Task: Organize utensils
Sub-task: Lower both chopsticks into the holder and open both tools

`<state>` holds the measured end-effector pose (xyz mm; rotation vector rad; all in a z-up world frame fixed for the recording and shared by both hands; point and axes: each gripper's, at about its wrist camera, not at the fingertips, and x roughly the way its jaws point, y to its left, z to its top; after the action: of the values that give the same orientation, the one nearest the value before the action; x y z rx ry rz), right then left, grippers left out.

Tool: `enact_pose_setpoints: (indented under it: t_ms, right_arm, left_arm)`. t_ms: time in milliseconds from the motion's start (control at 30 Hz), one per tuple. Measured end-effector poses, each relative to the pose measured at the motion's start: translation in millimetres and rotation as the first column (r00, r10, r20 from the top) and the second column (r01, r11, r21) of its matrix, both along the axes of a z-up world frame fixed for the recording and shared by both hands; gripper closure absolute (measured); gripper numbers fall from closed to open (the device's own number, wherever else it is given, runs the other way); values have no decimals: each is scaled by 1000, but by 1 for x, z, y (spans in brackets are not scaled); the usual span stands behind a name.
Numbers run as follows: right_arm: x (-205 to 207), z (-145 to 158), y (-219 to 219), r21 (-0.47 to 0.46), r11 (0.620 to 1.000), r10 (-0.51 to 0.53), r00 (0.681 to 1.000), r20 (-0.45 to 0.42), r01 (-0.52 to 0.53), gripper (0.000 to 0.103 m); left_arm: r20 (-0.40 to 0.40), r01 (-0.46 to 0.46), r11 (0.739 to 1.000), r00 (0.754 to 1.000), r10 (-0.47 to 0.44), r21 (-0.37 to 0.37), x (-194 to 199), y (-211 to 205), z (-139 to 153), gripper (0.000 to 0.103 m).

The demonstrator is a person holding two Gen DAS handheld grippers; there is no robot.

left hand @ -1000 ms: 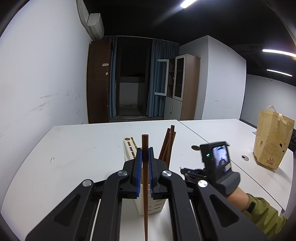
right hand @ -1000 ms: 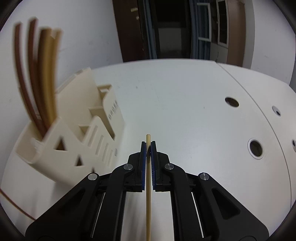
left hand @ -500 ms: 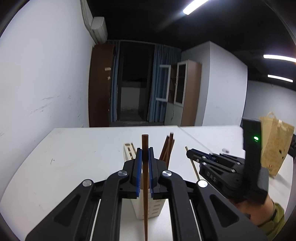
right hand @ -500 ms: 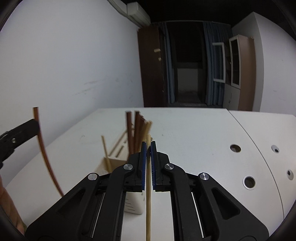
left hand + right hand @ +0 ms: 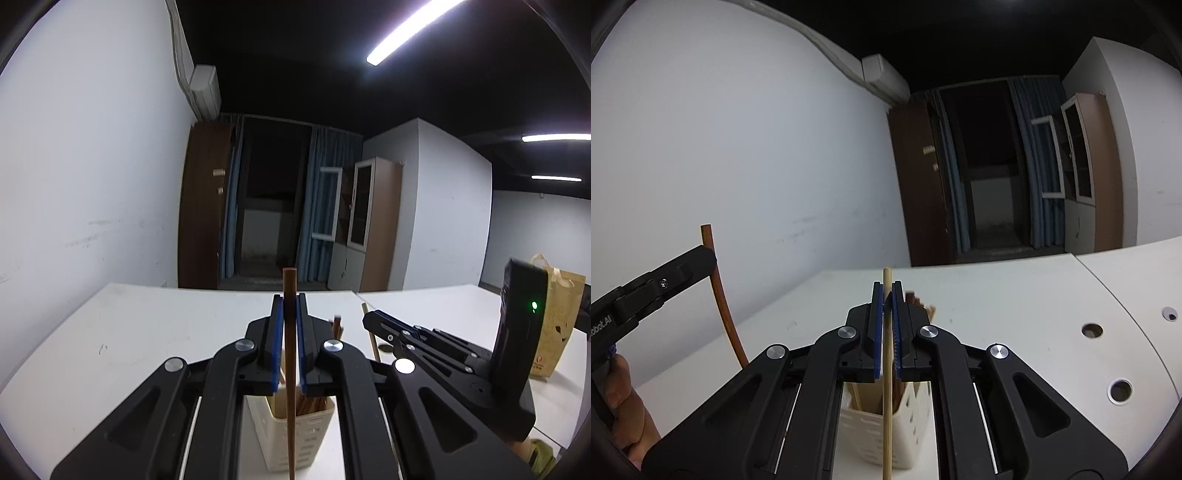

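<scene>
My left gripper (image 5: pixel 290 306) is shut on a dark brown chopstick (image 5: pixel 290 369) held upright above a cream slotted utensil holder (image 5: pixel 295 435) with several chopsticks in it. My right gripper (image 5: pixel 887 295) is shut on a light wooden chopstick (image 5: pixel 887 369), also upright over the same holder (image 5: pixel 886 432). The right gripper shows in the left wrist view (image 5: pixel 369 319) with its chopstick (image 5: pixel 373 343). The left gripper (image 5: pixel 709 254) and the brown chopstick (image 5: pixel 722 306) show in the right wrist view at the left.
The holder stands on a white table (image 5: pixel 147 332) with round cable holes (image 5: pixel 1121 391). A brown paper bag (image 5: pixel 557 321) stands at the right. A white wall (image 5: pixel 738 166) runs along the left, with cabinets and curtains at the back.
Both grippers have risen and tilted upward with their chopsticks. The holder now sits lower in both views, and the right gripper has closed in beside the left one.
</scene>
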<state>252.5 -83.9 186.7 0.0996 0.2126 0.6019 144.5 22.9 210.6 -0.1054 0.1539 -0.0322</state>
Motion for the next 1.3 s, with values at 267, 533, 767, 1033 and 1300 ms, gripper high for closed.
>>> enact_pose_setpoints:
  t_ms: [267, 533, 767, 1033, 1300]
  right_arm:
    - [-6, -1, -8, 146, 989, -55, 980, 191, 27, 99]
    - [3, -7, -16, 254, 967, -76, 954, 291, 0, 99]
    - [20, -13, -7, 271, 963, -80, 942, 327, -12, 99]
    - [43, -36, 5, 281, 960, -87, 936, 340, -13, 99]
    - [35, -53, 14, 234, 972, -86, 931, 355, 1, 99]
  left_arm:
    - [110, 2, 999, 994, 3, -50, -6, 5, 14, 96]
    - [269, -27, 995, 962, 51, -92, -19, 12, 24, 96]
    - [319, -37, 993, 945, 70, -108, -12, 17, 27, 96]
    - [265, -65, 996, 961, 79, -60, 16, 6, 11, 96]
    - [168, -52, 998, 984, 57, -33, 38, 5, -4, 96]
